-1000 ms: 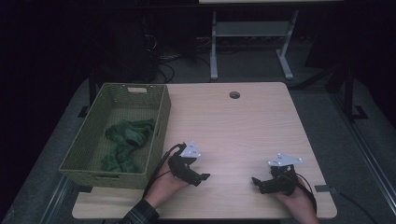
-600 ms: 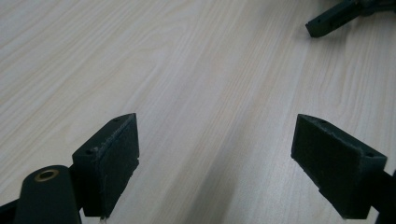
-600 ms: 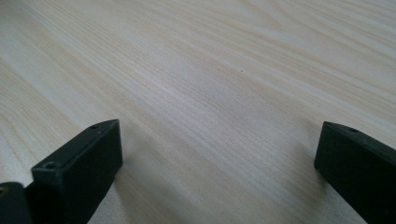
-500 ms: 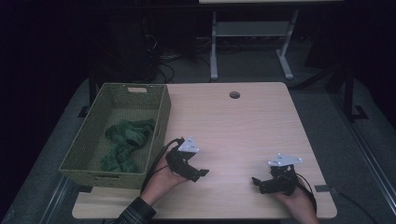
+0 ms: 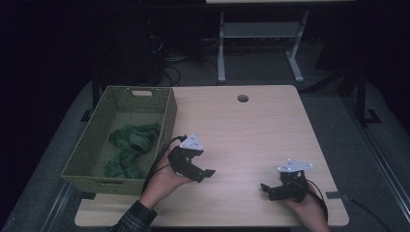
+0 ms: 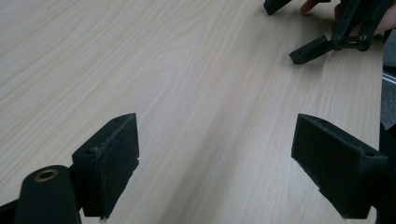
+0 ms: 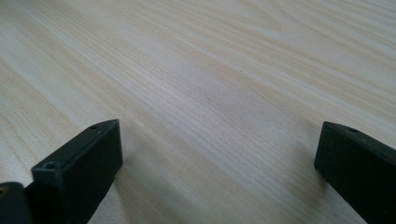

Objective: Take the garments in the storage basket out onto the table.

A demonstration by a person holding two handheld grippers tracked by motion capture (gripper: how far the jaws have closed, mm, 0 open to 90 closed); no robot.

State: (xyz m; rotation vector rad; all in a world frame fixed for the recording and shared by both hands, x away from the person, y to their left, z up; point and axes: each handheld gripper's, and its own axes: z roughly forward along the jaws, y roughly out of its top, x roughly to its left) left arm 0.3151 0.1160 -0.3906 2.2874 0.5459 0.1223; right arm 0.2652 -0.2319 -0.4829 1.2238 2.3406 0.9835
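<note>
A green woven basket (image 5: 168, 123) stands on the left part of the light wooden table (image 5: 246, 140), with a crumpled green cloth (image 5: 131, 145) lying inside it. My left gripper (image 5: 205, 175) is held in a hand just right of the basket's near corner. In the left gripper view this gripper (image 6: 215, 154) is open over bare wood with nothing between its pads. My right gripper (image 5: 267, 191) rests low near the table's front right and points left. Seen in its own view, the right gripper (image 7: 219, 154) is open and empty.
A round cable hole (image 5: 242, 98) sits near the table's far edge. Beyond the table a grey metal stand (image 5: 222, 53) and cables lie on the dark floor. The right gripper's jaws (image 6: 322, 46) show at the top right of the left gripper view.
The left hand has carried its gripper slightly farther from the front edge, staying beside the basket. The right gripper has not moved.
</note>
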